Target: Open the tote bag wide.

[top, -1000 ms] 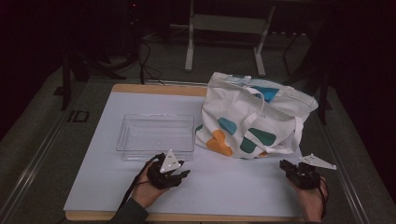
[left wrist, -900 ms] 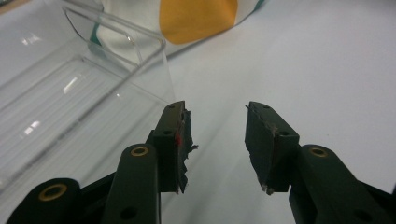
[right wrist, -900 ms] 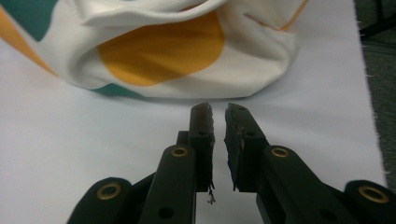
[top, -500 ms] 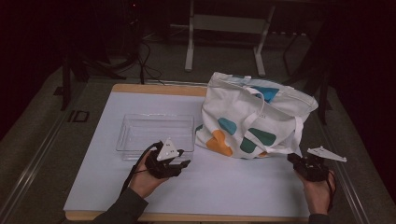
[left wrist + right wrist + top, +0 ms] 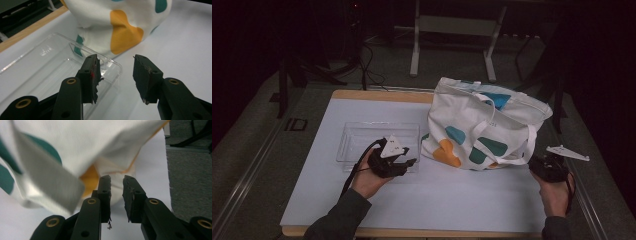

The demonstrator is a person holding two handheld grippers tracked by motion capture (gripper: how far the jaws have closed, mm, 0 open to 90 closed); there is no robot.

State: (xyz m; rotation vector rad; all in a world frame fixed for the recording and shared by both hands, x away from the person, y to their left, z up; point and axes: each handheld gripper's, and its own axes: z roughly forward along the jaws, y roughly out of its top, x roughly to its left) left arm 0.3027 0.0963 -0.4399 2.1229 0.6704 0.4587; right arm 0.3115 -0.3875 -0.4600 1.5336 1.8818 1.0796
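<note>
A white tote bag (image 5: 482, 125) with teal, orange and blue patches stands on the right half of the white table (image 5: 462, 200). A clear plastic tray (image 5: 362, 140) lies to its left. My left gripper (image 5: 408, 157) hovers over the tray's near right corner, pointing toward the bag. In the left gripper view its jaws (image 5: 116, 77) stand open with nothing between them, above the tray (image 5: 37, 67) and facing the bag (image 5: 125, 32). My right gripper (image 5: 536, 164) sits at the bag's lower right corner. Its jaws (image 5: 116, 195) have just been opening and show a narrow empty gap, close to the bag (image 5: 87, 142).
A loose bag strap (image 5: 47, 187) hangs blurred at the left of the right gripper view. Beyond the table's right edge lies grey carpet (image 5: 602, 200). A metal stand (image 5: 452, 30) rises from the dark floor behind the table.
Both hands have risen and moved away from the near edge. The left gripper came over the tray's corner. The right gripper shifted rightward beside the bag, its jaws a little wider.
</note>
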